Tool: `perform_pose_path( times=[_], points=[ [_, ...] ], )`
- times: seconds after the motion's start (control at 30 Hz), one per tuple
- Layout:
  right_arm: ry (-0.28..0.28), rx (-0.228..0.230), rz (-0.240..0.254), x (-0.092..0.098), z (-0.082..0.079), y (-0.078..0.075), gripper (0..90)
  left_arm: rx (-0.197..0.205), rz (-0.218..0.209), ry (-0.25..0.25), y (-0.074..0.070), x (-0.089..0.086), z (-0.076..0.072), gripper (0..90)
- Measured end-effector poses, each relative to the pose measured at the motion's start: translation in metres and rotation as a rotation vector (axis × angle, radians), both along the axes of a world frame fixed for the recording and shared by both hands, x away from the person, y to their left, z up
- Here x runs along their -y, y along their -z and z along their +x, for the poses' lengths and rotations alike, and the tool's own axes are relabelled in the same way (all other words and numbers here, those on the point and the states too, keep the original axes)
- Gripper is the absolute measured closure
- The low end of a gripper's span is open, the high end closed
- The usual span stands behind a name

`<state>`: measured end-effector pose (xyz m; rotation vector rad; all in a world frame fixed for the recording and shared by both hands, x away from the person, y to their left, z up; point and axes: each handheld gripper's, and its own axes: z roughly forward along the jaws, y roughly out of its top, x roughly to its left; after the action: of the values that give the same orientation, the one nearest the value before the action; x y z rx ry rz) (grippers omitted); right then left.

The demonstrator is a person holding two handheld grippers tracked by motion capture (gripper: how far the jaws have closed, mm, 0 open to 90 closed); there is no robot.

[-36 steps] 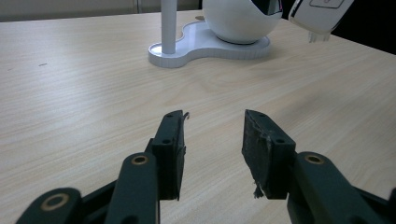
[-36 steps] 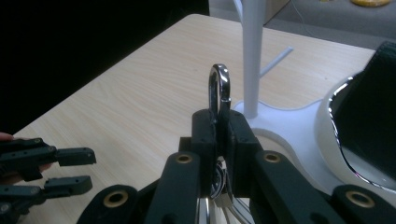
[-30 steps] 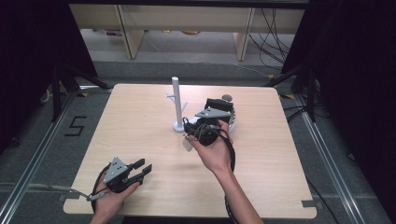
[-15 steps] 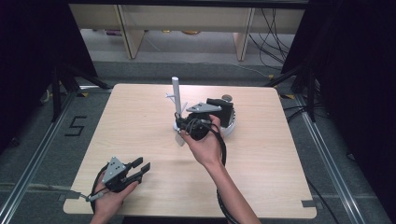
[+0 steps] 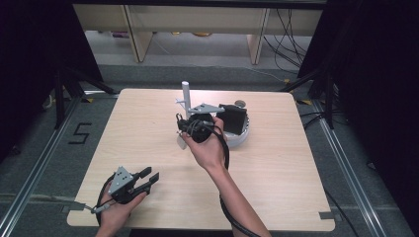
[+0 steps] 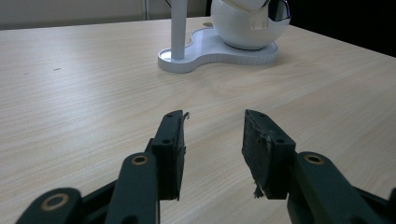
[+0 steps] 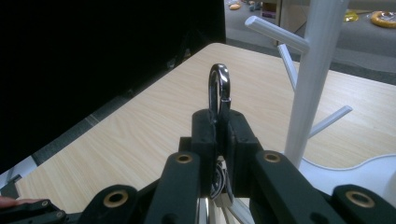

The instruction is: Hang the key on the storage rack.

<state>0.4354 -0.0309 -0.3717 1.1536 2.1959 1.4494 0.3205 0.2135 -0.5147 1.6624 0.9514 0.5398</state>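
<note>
Keyring of shiny dark metal (image 7: pixel 219 88), an oval loop, sits clamped between the jaws of your right gripper (image 7: pixel 219 123); the loop stands up above the pads, and more metal hangs below them, too dim to make out. You hold that gripper (image 5: pixel 190 129) above the middle of the pale wooden table (image 5: pixel 148 138), just beside the white plastic stand with a straight post and thin slanting pegs (image 7: pixel 310 79). In the right gripper view the loop is left of the post and apart from it, below the level of the topmost peg.

In the left gripper view the stand's flat white base (image 6: pixel 210 51) carries the post at one end and a round white globe (image 6: pixel 247 23) at the other. From above, a black block (image 5: pixel 232 120) stands on that base behind your right hand (image 5: pixel 210 150).

Your left gripper (image 5: pixel 148 178) rests near the table's near left corner, well apart from the stand, its jaws spread with nothing between them, pointing toward the stand.
</note>
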Motion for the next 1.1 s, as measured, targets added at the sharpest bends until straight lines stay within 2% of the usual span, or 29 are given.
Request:
perform_pose_path(
  times=[0.27,0.47,0.73,0.77,0.83,0.87,1.03,1.1],
  points=[
    [0.004,-0.013,0.006,-0.009,0.007,-0.001,84.4,0.000,-0.001,0.000,0.000,-0.001,0.000,58.5],
    [0.003,0.019,0.006,-0.011,0.014,-0.003,84.5,0.006,-0.010,0.004,0.000,0.000,0.000,58.5],
    [0.030,0.006,0.019,-0.013,0.021,-0.006,84.4,-0.002,0.001,0.001,0.000,0.000,-0.001,58.4],
    [0.029,0.006,0.027,-0.013,0.023,-0.006,84.5,0.006,-0.012,0.007,0.000,0.000,0.000,58.4],
    [0.034,0.005,0.018,-0.014,0.025,-0.007,84.5,0.007,-0.012,0.007,0.000,0.000,0.000,58.4],
    [0.031,0.002,0.035,-0.015,0.026,-0.007,84.4,0.007,-0.013,0.006,0.000,0.000,0.000,58.4],
    [0.037,0.009,0.039,-0.018,0.031,-0.010,84.4,0.006,-0.013,0.006,0.000,-0.001,0.000,58.4],
    [0.039,-0.002,0.045,-0.018,0.033,-0.010,84.4,0.004,-0.012,0.006,0.000,-0.001,0.000,58.4]
  ],
)
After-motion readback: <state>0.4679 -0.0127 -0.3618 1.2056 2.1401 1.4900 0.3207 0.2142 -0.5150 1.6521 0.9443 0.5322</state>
